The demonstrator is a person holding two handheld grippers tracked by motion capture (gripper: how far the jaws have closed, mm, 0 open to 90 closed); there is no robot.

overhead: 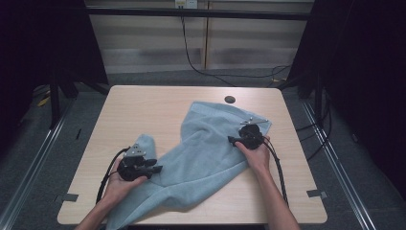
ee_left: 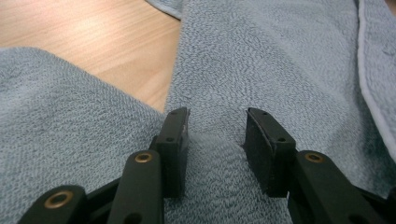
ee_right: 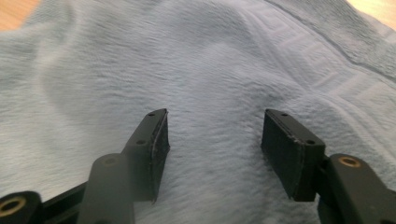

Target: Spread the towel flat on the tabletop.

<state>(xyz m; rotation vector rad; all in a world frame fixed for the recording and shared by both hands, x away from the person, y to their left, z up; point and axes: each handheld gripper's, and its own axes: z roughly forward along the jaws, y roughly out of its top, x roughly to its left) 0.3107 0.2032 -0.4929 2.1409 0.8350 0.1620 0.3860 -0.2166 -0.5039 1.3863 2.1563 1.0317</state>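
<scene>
Wood-grain tabletop [overhead: 143, 110], pale laminate, is sitting under everything, w/ a small dark round grommet [overhead: 230, 99] near its far edge.

Towel [overhead: 206, 158], light blue-grey terry, is lying rumpled across the table's middle. Long axis is running diagonally: far end near the far-right part of the table, near end spilling over the near-left edge beside the person's left forearm. A side flap is sticking up toward the left, just behind the left gripper. In the right gripper view a woven band w/ a geometric key pattern is showing along the hem [ee_right: 299, 60]; in the left gripper view a paler hem edge [ee_left: 369, 84] is running down the right side. No writing readable on the cloth.

Left hand [overhead: 117, 184] is holding the left gripper [overhead: 155, 168] at the towel's near-left part, jaws pointing right over the cloth. In the left gripper view the jaws are standing partly apart, resting down on the terry; a slight ridge of cloth is sitting between them, pads not pressing it, so released.

Right hand [overhead: 256, 153] is holding the right gripper [overhead: 231, 140] at the towel's far-right part, pointing left. Right gripper view: jaws are standing wide, flat towel lying below the gap, nothing pinched; released too.

Cables [overhead: 280, 167] are trailing back from both grippers toward the person.
</scene>
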